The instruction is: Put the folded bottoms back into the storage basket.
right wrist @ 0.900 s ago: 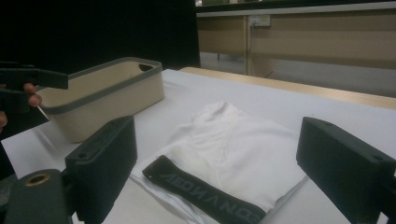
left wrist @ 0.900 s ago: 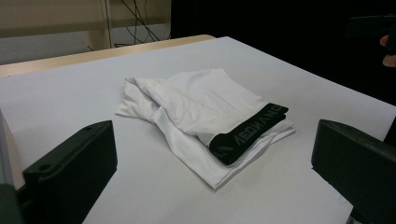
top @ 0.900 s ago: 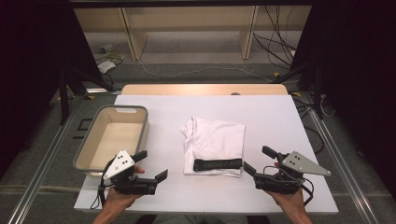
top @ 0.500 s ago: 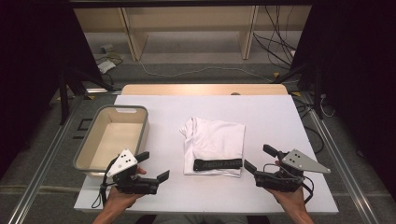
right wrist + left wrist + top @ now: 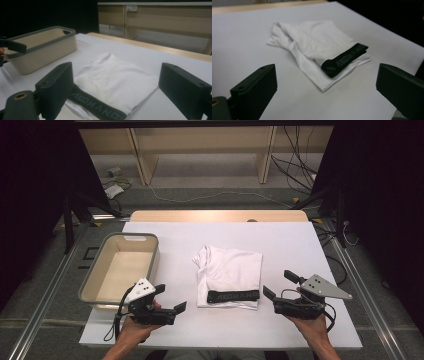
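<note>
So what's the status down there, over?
Left gripper and right gripper open, empty, flanking the garment. Garment folded flat on the table, untouched. Bin at left. Nothing between grippers and garment.

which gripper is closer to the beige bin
Left. The left gripper sits just off the beige bin at its near right corner; the right gripper is beyond the folded white garment.

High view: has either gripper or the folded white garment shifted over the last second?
Barely. The left gripper and right gripper hover open and empty on either side of the folded white garment, in almost the same spots as before. The garment, its black waistband and the beige bin lie unmoved.
</note>
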Available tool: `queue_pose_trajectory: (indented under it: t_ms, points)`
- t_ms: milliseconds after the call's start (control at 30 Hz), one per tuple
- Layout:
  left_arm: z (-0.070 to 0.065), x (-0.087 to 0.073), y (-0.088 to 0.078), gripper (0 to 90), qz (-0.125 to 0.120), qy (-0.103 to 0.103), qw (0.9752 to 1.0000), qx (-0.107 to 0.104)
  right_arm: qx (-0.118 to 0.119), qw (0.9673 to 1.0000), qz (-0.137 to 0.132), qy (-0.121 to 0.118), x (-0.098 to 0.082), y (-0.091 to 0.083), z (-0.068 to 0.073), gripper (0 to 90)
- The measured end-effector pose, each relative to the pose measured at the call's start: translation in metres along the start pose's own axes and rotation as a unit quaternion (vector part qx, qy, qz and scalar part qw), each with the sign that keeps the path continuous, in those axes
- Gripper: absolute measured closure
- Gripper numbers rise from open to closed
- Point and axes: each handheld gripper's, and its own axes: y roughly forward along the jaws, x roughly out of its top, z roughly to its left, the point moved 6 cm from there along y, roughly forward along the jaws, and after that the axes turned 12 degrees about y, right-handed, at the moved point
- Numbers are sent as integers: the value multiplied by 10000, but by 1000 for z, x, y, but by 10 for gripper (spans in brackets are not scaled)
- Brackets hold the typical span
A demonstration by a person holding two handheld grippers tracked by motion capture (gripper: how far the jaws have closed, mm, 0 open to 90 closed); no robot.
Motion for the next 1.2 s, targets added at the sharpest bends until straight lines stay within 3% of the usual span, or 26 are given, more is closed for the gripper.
queue_pose_trajectory:
  t_ms: [33,100,400,533,667,867,1200]
  points:
    - [0,0,0,31,0,0,10000,0,-16,10000,10,-9,1,2,-1,136]
    - [1,-2,6,33,137,-205,9996,-137,-43,10000,47,-52,3,6,-5,136]
    - [-5,-5,23,35,549,-227,9981,-159,-202,9996,196,37,7,24,-27,136]
    - [-4,-7,34,43,759,-416,9959,-251,-281,9991,274,132,8,35,-39,137]
    - [-4,-11,50,47,1002,-714,9916,-390,-320,9984,383,281,8,49,-50,141]
    - [-4,-14,69,52,1252,-781,9883,-381,-379,9973,536,338,8,69,-62,141]
    - [-1,-15,86,59,1437,-977,9842,-339,-520,9941,774,549,6,96,-84,140]
